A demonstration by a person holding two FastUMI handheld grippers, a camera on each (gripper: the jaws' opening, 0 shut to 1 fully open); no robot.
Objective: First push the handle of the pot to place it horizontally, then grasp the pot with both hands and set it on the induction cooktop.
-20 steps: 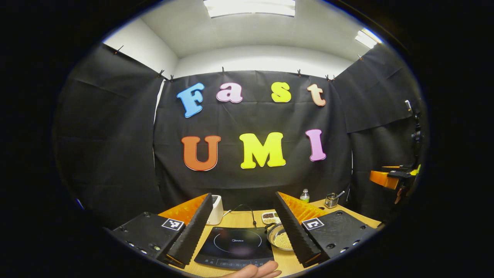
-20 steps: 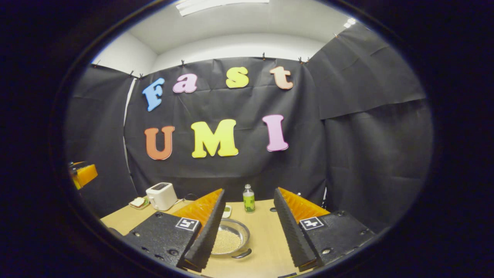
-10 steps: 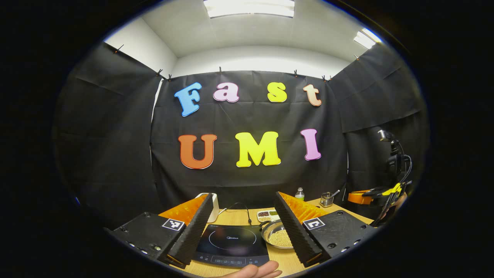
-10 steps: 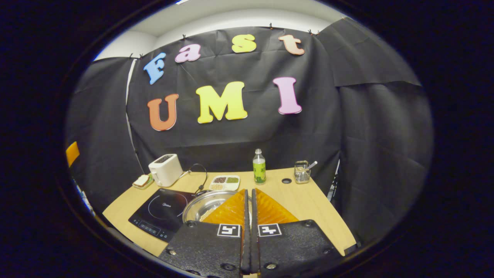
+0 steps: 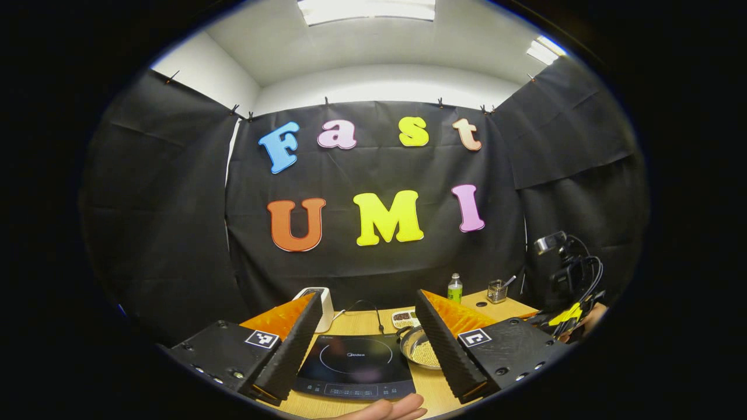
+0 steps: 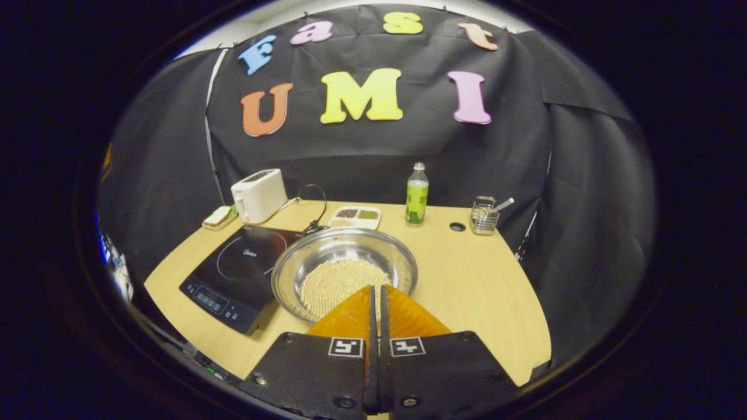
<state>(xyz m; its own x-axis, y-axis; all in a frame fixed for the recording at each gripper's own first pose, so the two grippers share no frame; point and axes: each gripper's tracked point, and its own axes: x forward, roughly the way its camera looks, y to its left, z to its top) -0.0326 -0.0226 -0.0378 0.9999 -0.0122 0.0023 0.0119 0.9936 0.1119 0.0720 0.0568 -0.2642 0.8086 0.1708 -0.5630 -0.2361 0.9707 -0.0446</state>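
Right gripper: fingers pressed together with nothing between them, tips at the near rim of the pot. Whether the tips touch the rim cannot be told.

Pot: shallow steel pan, pale grains spread over its bottom. It stands on the tabletop near the middle, just beside the right edge of the induction cooktop. Its handle is not made out in the right gripper view.

Cooktop: flat black slab toward the table's left front, control strip facing the near edge; a cord runs from it toward the back.

Along the back edge, left to right: a small dish with a sandwich, a white toaster, a divided tray of beans, a green-labelled bottle, a wire caddy with a utensil in it.

Left gripper: jaws spread wide, holding nothing, raised above the table's near edge with the cooktop framed between the fingers and the pot partly hidden behind one of them. A hand shows at the bottom edge of the left gripper view.
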